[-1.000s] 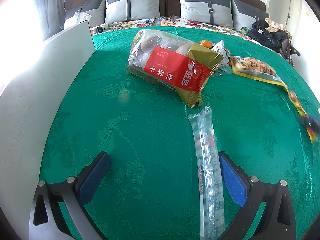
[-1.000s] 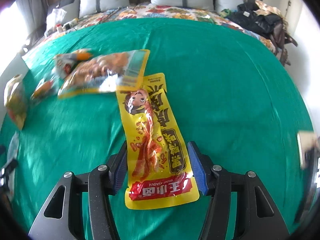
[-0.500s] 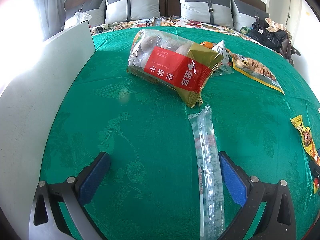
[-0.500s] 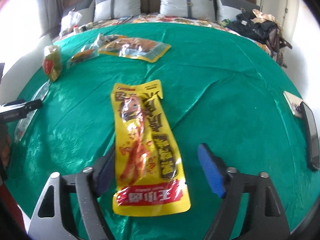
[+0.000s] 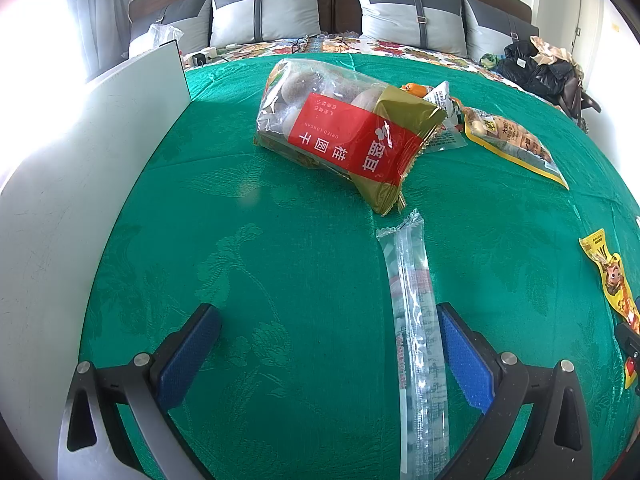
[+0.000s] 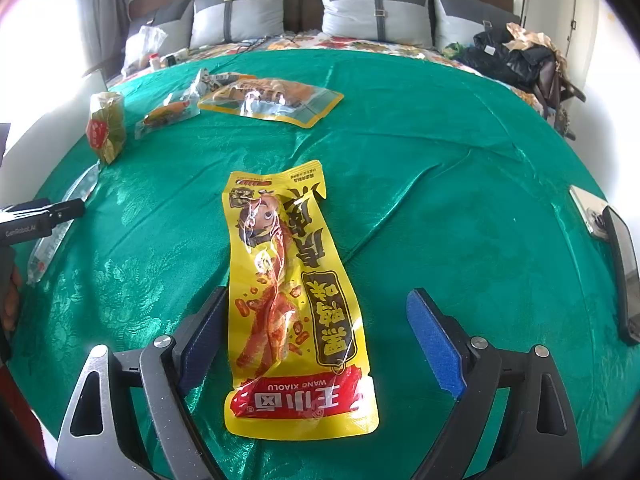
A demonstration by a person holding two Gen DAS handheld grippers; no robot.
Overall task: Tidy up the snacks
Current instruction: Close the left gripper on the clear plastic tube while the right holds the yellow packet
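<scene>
Jaws of right gripper (image 6: 324,344) now wide apart, yellow snack pouch (image 6: 292,304) released.

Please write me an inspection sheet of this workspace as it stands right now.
Surface: green cloth over a bed, creased.
Job's things: yellow snack pouch flat between the right tongs; clear sleeve beside the left tongs' right finger; dried longan bag; peanut pouch; small packets between them.
Clutter: white board at the left edge; mirror-like object at the right.
Grippers: both tongs open, holding nothing.
Cables: one dark cable near the pillows.
Surroundings: grey pillows, headboard, dark clothes pile.
</scene>
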